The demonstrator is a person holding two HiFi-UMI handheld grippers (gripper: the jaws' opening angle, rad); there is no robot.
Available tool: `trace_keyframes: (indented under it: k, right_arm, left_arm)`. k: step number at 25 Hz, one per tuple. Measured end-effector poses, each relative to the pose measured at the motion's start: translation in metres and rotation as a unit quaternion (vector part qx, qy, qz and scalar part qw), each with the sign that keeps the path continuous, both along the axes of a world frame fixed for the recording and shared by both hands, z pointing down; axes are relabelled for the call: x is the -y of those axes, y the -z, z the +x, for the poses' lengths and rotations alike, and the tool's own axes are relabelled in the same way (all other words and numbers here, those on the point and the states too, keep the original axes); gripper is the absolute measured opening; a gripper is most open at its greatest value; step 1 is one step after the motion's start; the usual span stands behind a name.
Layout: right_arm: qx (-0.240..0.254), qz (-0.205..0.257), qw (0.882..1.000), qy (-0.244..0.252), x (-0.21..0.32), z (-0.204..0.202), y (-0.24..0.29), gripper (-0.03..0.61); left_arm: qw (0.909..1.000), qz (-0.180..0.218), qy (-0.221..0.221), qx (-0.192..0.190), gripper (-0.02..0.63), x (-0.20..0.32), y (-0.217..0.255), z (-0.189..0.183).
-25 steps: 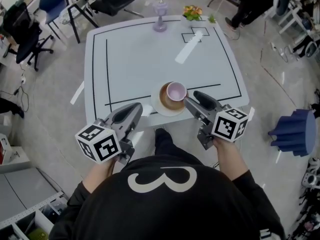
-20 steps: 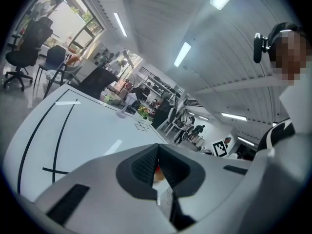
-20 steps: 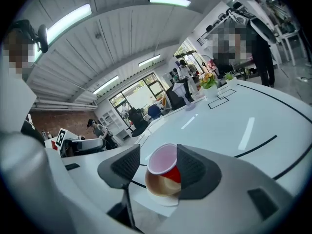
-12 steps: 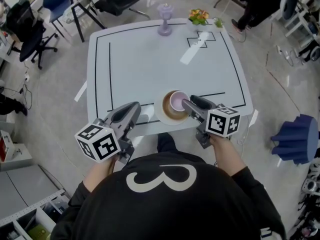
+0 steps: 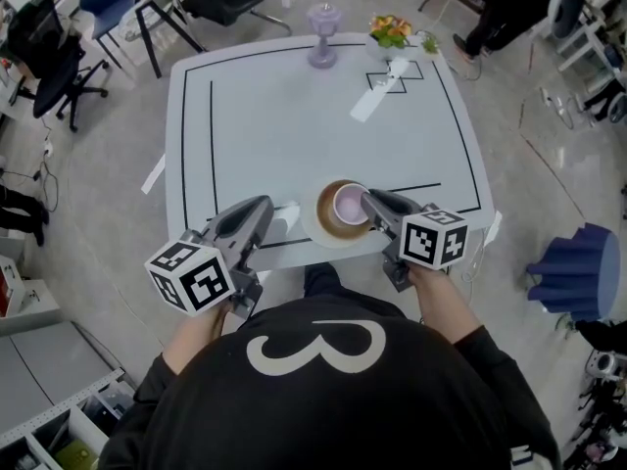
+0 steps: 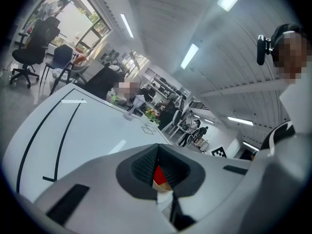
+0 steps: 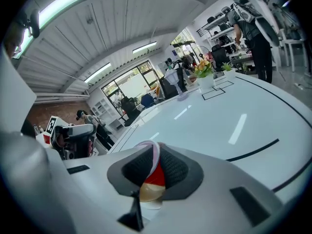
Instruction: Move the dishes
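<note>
A pink cup (image 5: 350, 204) stands on a brown plate with a white rim (image 5: 329, 229) at the near edge of the white table (image 5: 274, 116). My right gripper (image 5: 369, 202) comes in from the right and is shut on the cup's right rim. In the right gripper view the pink rim (image 7: 155, 152) runs up between the closed pads of that gripper (image 7: 152, 172), with the tan plate (image 7: 148, 193) below. My left gripper (image 5: 264, 208) hovers left of the plate, apart from it. It is shut with nothing held (image 6: 158, 167).
A purple goblet (image 5: 324, 23) and a small pot of flowers (image 5: 390, 33) stand at the table's far edge. Black lines and a white tape strip (image 5: 377, 91) mark the top. Office chairs (image 5: 59, 57) stand to the far left, and a blue stool (image 5: 576, 270) to the right.
My right gripper has moved in from the lower right to the cup's rim and closed on it. The plate, the cup and the left gripper have stayed where they were.
</note>
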State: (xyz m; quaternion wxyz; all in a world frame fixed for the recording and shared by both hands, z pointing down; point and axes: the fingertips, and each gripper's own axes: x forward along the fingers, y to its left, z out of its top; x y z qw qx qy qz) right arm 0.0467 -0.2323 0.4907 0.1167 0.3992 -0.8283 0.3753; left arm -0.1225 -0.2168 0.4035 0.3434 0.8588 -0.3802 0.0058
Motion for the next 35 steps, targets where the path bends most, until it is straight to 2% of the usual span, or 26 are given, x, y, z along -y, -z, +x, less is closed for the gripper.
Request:
trace_keyframes:
  k: [1, 4, 14, 20, 27, 35]
  right_arm:
    - [-0.004, 0.001, 1.000, -0.001, 0.001, 0.000, 0.000, 0.042]
    - [-0.009, 0.003, 1.000, -0.001, 0.002, 0.002, 0.002, 0.037]
    - [0.032, 0.016, 0.999, 0.005, 0.010, 0.003, 0.031, 0.035]
    - [0.048, 0.046, 0.998, 0.014, 0.026, 0.001, 0.062, 0.035]
    - [0.047, 0.070, 0.996, 0.028, 0.057, -0.010, 0.079, 0.035]
    - [0.023, 0.067, 0.997, 0.037, 0.094, -0.020, 0.066, 0.035]
  left_arm:
    - [1.0000, -0.001, 0.000, -0.001, 0.003, 0.001, -0.001, 0.000]
    - [1.0000, -0.002, -0.002, -0.003, 0.003, 0.004, -0.002, 0.002]
    - [0.9999, -0.008, -0.004, -0.006, 0.003, 0.012, -0.004, 0.008]
    - [0.9999, -0.002, 0.014, -0.002, 0.003, 0.019, 0.004, -0.004]
    - [0.9994, -0.005, 0.034, -0.005, 0.003, 0.027, 0.004, -0.016]
    - [0.9985, -0.014, 0.052, -0.004, 0.003, 0.038, -0.001, -0.027]
